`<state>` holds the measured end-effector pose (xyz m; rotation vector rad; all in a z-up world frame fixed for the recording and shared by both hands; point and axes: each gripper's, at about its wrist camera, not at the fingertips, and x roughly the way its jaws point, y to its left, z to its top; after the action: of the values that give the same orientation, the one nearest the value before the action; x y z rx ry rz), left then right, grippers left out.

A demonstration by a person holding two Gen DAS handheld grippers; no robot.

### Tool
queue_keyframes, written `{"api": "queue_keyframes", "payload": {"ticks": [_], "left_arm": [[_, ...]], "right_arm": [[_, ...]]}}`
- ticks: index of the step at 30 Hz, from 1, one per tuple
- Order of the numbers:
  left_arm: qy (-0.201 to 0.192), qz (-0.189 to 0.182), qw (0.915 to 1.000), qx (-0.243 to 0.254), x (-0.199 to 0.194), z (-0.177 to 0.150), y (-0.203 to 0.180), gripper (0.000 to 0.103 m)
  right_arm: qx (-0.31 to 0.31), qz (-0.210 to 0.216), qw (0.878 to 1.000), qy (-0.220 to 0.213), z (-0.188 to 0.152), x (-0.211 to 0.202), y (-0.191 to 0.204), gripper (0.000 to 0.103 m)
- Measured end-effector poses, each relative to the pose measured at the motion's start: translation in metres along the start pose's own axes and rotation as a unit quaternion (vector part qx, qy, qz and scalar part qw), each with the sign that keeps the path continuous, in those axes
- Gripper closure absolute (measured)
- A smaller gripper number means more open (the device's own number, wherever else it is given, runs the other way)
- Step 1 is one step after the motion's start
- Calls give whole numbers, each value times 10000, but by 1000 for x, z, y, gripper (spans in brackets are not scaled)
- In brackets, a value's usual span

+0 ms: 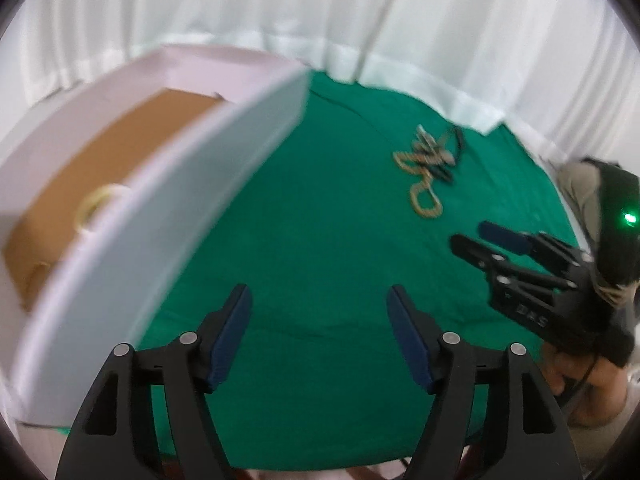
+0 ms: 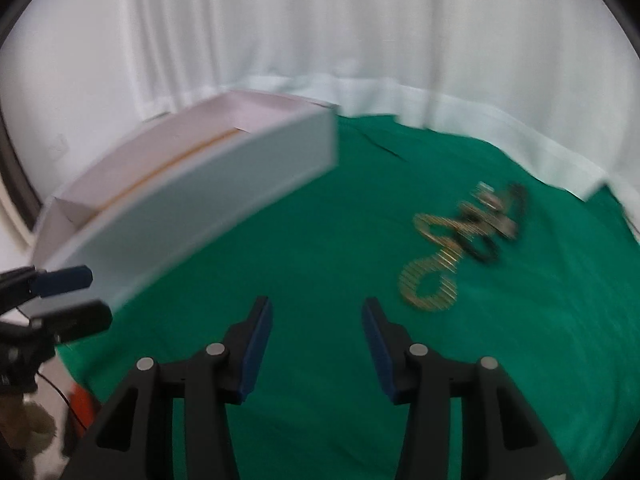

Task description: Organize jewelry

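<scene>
Left claw (image 1: pixel 318 300): spread, nothing between its blue pads, over the green cloth (image 1: pixel 312 240).
Right claw (image 2: pixel 316 312): spread too, empty, above the same cloth.
Box (image 1: pixel 192 200): white, just left of both claws; a ring (image 1: pixel 100 208) lies inside.
Jewelry (image 2: pixel 460 244): gold chain tangled with dark pieces, ahead to the right, clear of both claws.
Curtain (image 2: pixel 320 40): white, behind.
Writing: blurred letters on the right claw's body.
</scene>
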<state>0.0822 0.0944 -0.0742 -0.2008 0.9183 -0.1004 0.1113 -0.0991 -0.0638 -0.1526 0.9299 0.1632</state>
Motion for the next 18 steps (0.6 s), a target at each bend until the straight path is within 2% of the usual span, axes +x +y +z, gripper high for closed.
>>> {"api": "queue_keyframes", "payload": {"ticks": [3,7,11,18], "left_arm": [[202,-47,9995,227,27,-10,-28,31],[348,59,9977,587,51,-16,-59,31],[295,274,9964,742,64,-16,-70,23],[406,578,9940,831,87,-19,-78,20]], "right_arm": [[204,-513,9985,-45,-34,-13,-32,55],[544,-911,9942,-146,-66,-29,-65,55],[832,-1131,9898,-248,-89,-40,-90,55],[1162,-1202,9852,-368,-103,-42,-112,55]]}}
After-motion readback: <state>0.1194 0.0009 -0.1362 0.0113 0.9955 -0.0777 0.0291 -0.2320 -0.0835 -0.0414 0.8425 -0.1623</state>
